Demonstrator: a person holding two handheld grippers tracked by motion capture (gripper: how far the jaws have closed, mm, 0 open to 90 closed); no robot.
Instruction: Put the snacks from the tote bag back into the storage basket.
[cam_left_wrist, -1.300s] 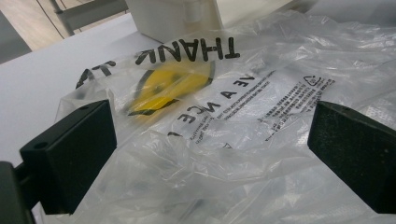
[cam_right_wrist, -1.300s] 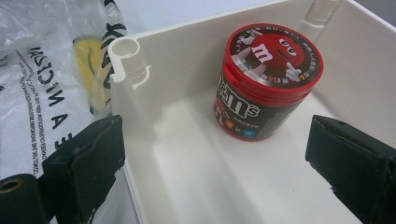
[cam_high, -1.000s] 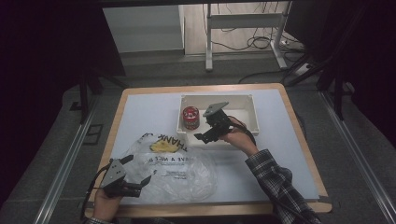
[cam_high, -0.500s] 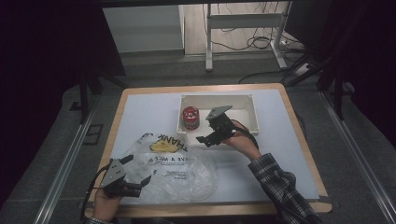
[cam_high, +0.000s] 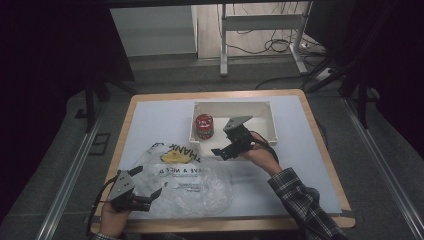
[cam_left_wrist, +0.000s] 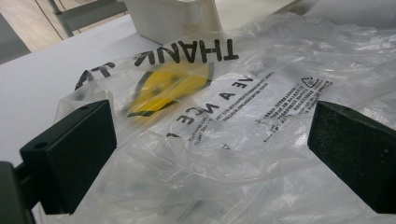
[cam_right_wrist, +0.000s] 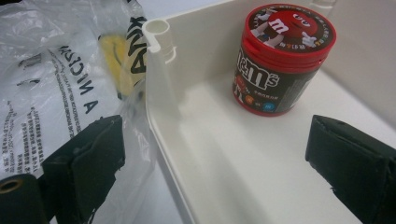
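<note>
Two grippers, one plastic bag, one bin, one candy tub, one counter.

Left gripper (cam_high: 150, 196) sits at the counter's (cam_high: 150, 120) near-left corner, held by the left hand (cam_high: 114, 220); jaws spread wide, nothing between them, tips at the near-left edge of the bag. In the left gripper view the jaws stand well apart with crumpled bag film just beyond them.

One clear plastic bag (cam_high: 192, 182) lies flat on the near-left half of the counter, black "THANK" lettering and a yellow smiley (cam_high: 175, 157) at its far end, small print in the middle. What is inside the bag, if anything: cannot tell. Its far edge reaches the bin's near-left corner.

Right gripper (cam_high: 222, 151) is near the counter's middle, held by the right hand (cam_high: 259, 152) on a plaid sleeve (cam_high: 302, 202); jaws wide open, gripping nothing. It sits at the near wall of the bin. In the right gripper view one jaw is over the bag, the other over the bin floor, with the bin wall between them.

One white rectangular bin (cam_high: 267, 122) sits toward the far edge, right of centre. Inside: one red-lidded M&M's tub (cam_high: 204, 127), upright, at the bin's left end; rest of the bin floor bare.
</note>
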